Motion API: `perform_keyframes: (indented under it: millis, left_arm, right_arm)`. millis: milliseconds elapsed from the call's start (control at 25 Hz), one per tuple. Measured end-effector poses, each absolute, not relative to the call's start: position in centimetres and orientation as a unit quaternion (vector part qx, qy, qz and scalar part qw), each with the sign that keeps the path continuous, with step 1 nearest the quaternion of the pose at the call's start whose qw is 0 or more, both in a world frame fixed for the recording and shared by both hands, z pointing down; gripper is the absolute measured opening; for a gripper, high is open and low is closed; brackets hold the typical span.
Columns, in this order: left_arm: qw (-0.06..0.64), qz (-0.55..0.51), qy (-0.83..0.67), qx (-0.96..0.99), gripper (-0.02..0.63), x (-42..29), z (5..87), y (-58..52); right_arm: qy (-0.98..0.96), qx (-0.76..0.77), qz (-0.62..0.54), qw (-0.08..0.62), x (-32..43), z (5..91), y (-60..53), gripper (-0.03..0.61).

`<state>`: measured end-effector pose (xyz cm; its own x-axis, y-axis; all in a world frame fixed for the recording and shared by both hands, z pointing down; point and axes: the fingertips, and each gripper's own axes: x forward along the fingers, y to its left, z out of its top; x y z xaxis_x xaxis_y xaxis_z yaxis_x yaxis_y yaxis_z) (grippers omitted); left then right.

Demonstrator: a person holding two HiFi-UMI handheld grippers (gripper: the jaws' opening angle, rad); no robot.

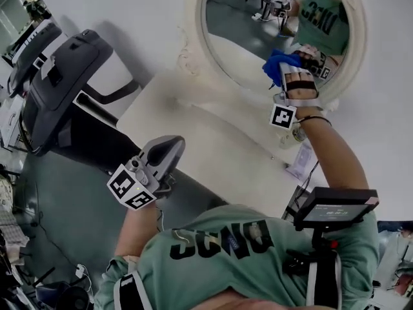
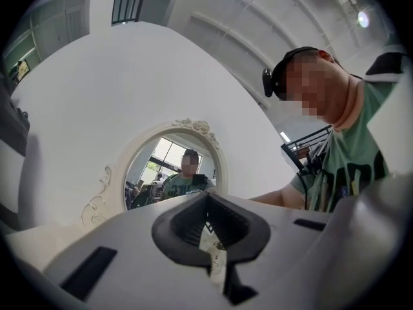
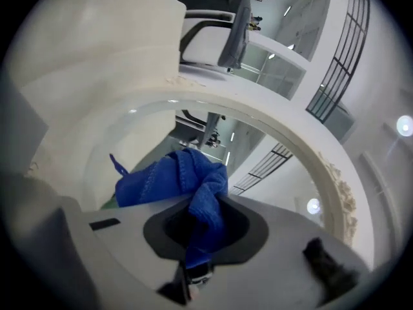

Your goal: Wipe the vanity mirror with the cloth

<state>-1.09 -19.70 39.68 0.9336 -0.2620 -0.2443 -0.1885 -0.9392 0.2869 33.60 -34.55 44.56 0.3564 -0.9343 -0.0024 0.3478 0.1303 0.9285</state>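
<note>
An oval vanity mirror (image 1: pixel 245 31) in a cream ornate frame (image 1: pixel 191 44) stands at the back of a white table (image 1: pixel 193 134). My right gripper (image 1: pixel 285 70) is shut on a blue cloth (image 1: pixel 274 62), and the bunched cloth lies against the lower right of the glass. In the right gripper view the cloth (image 3: pixel 174 176) spills out of the jaws of the right gripper (image 3: pixel 200 205), with the frame (image 3: pixel 310 147) curving round it. My left gripper (image 1: pixel 173 144) hangs low over the table's front edge, shut and holding nothing. In the left gripper view the left gripper (image 2: pixel 208 196) faces the mirror (image 2: pixel 171 173) from a distance.
A treadmill (image 1: pixel 58 76) stands left of the table on the grey floor. A small bottle and a flat packet (image 1: pixel 300 161) lie by the mirror's base on the right. A screen device (image 1: pixel 335 205) sits at the person's chest.
</note>
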Motion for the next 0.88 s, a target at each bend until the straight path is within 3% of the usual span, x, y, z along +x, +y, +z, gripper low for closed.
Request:
perform_keyframes:
  millis: [200,360,720,880]
  left_arm:
    - [0.174,-0.121,-0.131,0.968,0.011,-0.9,44.1,-20.6]
    - [0.189,-0.11,-0.137,0.966,0.011,-1.1,46.9,-20.9]
    - [0.168,-0.125,-0.136,0.968,0.011,-2.5,44.9,-19.6]
    - [0.133,-0.152,-0.128,0.971,0.011,-3.8,41.2,-19.4]
  right_arm:
    - [-0.381,0.406,-0.416,0.719,33.6,57.5,-33.9,0.044]
    - [-0.442,0.412,-0.363,0.709,32.5,63.1,-34.7,0.044]
    - [-0.447,0.347,-0.332,0.755,32.0,62.8,-33.9,0.046]
    - [-0.44,0.367,-0.395,0.718,30.6,54.3,-32.3,0.046]
